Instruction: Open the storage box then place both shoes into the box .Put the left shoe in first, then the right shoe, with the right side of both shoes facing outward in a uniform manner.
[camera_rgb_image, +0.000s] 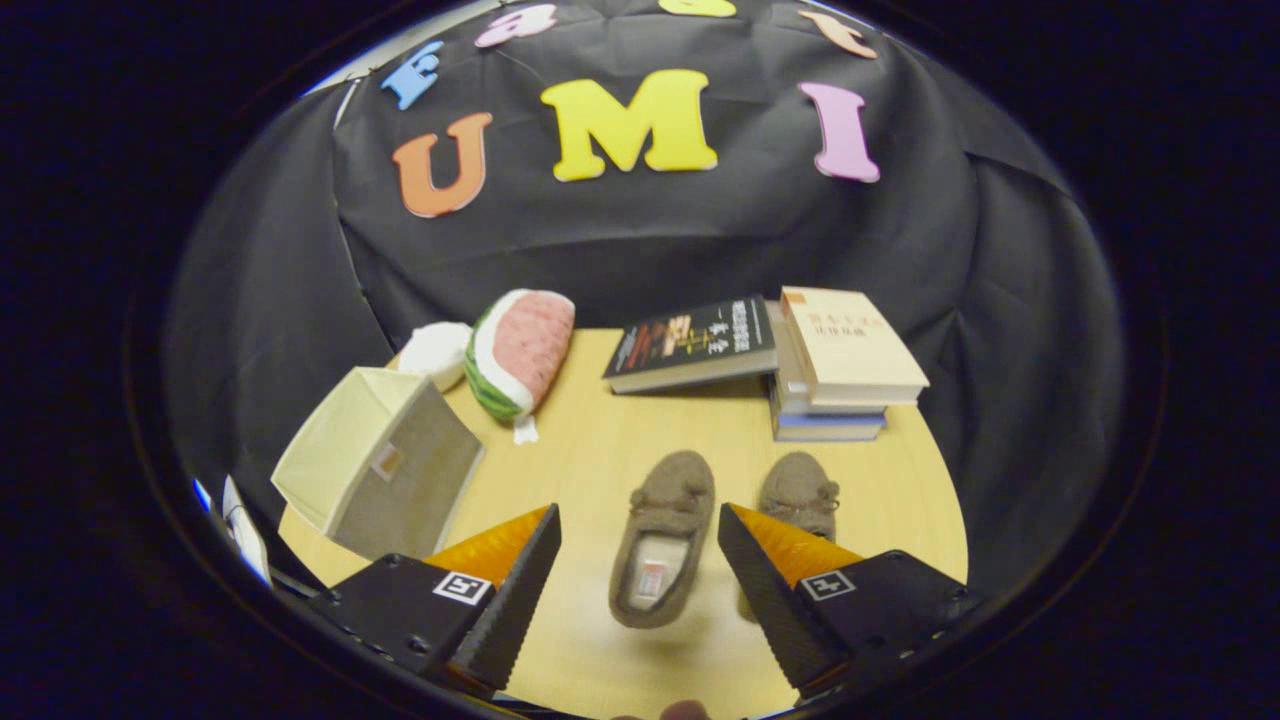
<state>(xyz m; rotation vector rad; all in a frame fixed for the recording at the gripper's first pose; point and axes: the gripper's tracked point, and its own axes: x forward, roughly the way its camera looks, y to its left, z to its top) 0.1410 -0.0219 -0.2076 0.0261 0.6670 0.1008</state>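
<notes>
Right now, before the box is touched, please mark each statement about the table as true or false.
1. The tool is open and holds nothing. True.
2. One slipper lies on the table between the two fingers. True.
3. Both slippers are already inside the storage box. False: both lie on the table, the other slipper partly behind one finger.
4. The books are stacked on top of the box. False: they sit on the table beyond the slippers, apart from the box.
5. A watermelon-shaped plush toy lies beyond the box. True.
</notes>
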